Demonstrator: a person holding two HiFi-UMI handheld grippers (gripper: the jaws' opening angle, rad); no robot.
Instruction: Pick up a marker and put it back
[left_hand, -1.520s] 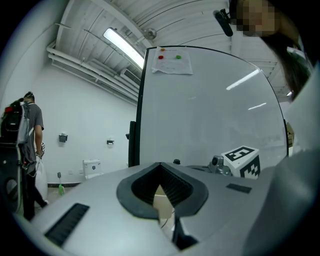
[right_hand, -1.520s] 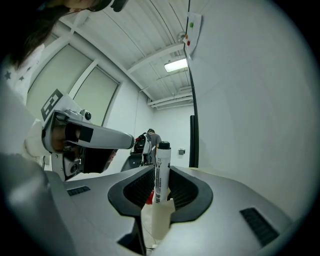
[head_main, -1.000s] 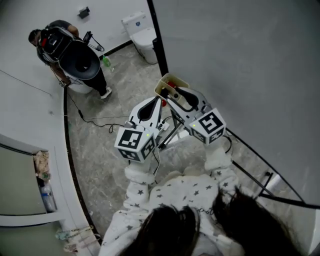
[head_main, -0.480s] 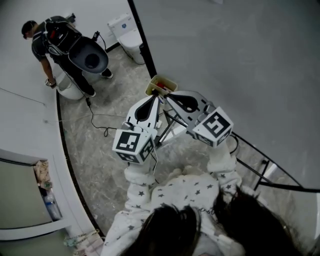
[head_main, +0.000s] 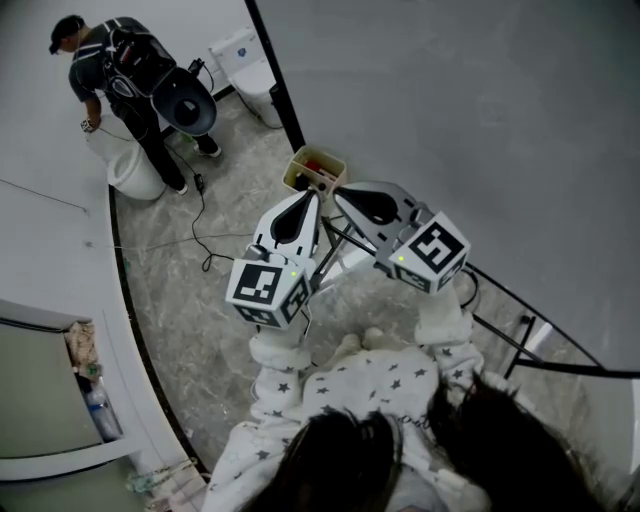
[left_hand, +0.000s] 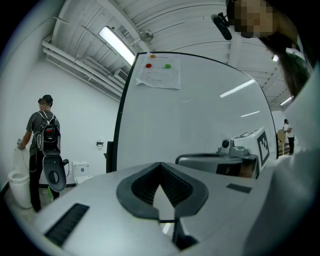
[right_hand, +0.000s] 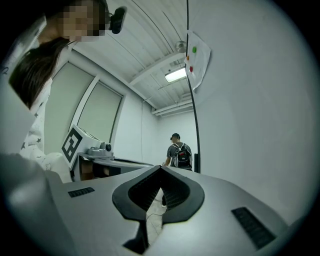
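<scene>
A beige marker holder sits by the lower edge of the whiteboard, with something red inside it, likely a marker. My left gripper points at the holder from just below it; its jaws meet at the tip and hold nothing. My right gripper sits to the right, close to the holder, also shut and empty. Neither gripper touches the holder. No marker shows in either gripper view.
A person with a backpack stands at the far left beside a white bucket, and a toilet is behind. Cables cross the marble floor. A paper sheet is pinned high on the whiteboard. Black stand legs run at the right.
The right gripper's tip was at the holder a second ago and now lies drawn back from it. Both grippers have lifted slightly. The person at the back has shifted to the left.
</scene>
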